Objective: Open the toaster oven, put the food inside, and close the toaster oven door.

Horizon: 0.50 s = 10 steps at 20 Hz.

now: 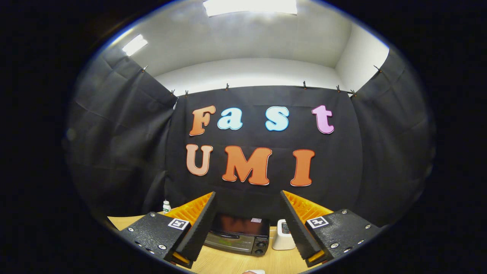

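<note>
Nearest of all, the gripper (247, 224) is held up with its two fingers (199, 226) spread wide apart, nothing between them and nothing touching either one. Each finger has a ribbed inner face and is bolted to a dark textured block; a small square black-and-white marker sits on top of each block.

Below the fingers lies a light wooden table (236, 262). At its very near edge, a sliver of some pale object (254, 271) shows, too little to say what it is.

Farther back on the table, seen through the gap between the fingers, stands the toaster oven (239, 236). It is a dark, boxy appliance with a glass door on the front, a handle across the door's upper part, and two round knobs stacked at its right end. The door is closed. A small sticker sits on its top.

Just to the right of the toaster oven, close beside it, is a small white boxy device (283, 235) with a panel on its face.

Off to the far left, behind the left finger, a small white bottle (166, 206) with a green label stands on the table.

Behind everything hangs the black cloth wall of the booth, clipped along its top edge, with a white ceiling and bright light panels above.
</note>
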Tool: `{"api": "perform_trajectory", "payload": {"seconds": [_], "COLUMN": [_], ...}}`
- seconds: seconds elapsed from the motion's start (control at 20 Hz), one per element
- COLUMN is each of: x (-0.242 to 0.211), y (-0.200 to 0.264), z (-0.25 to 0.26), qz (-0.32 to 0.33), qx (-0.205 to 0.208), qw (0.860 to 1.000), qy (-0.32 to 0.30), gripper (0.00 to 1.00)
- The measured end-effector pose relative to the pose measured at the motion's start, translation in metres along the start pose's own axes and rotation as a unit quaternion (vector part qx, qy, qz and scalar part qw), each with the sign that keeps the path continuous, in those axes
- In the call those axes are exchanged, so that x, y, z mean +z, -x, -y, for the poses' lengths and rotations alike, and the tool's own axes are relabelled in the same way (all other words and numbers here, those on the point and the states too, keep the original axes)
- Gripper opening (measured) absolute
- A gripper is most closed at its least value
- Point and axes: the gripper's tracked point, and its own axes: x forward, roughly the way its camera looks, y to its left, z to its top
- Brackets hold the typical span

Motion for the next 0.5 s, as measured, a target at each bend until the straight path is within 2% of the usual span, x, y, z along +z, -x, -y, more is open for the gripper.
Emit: {"api": "perform_trajectory", "payload": {"seconds": [0.5], "x": [0.0077], "y": [-0.0039], "z": [0.0042], "qz": [0.027], "qx": [0.005], "qw": [0.999], "qy": [-0.018], "gripper": [0.97]}}
